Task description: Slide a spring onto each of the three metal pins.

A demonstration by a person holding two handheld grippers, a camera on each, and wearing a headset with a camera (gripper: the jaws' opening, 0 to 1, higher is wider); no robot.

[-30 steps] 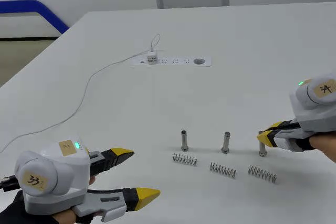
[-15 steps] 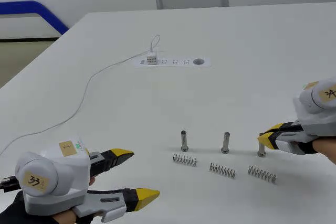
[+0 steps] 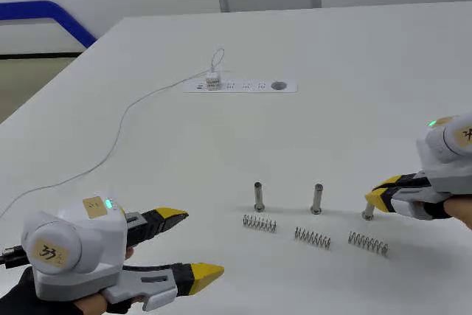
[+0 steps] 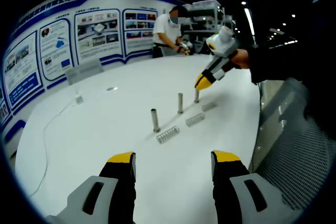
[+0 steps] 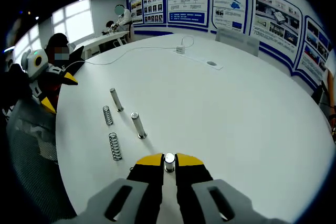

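In its own view the right tool (image 5: 169,159) is seen clamped on a shiny, round-capped pin (image 5: 169,163) — the left tool (image 4: 173,163) is held wide, empty.

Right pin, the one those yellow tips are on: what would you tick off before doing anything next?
1. right gripper closed on the right pin: ok, the tips hug its head.
2. right pin upright: cannot tell, the tips cover most of it.
3. left pin and middle pin standing: ok.
4. left spring, middle spring and right spring lying loose in front of the pins: ok, none threaded.
5. left gripper open, holding nothing: ok.
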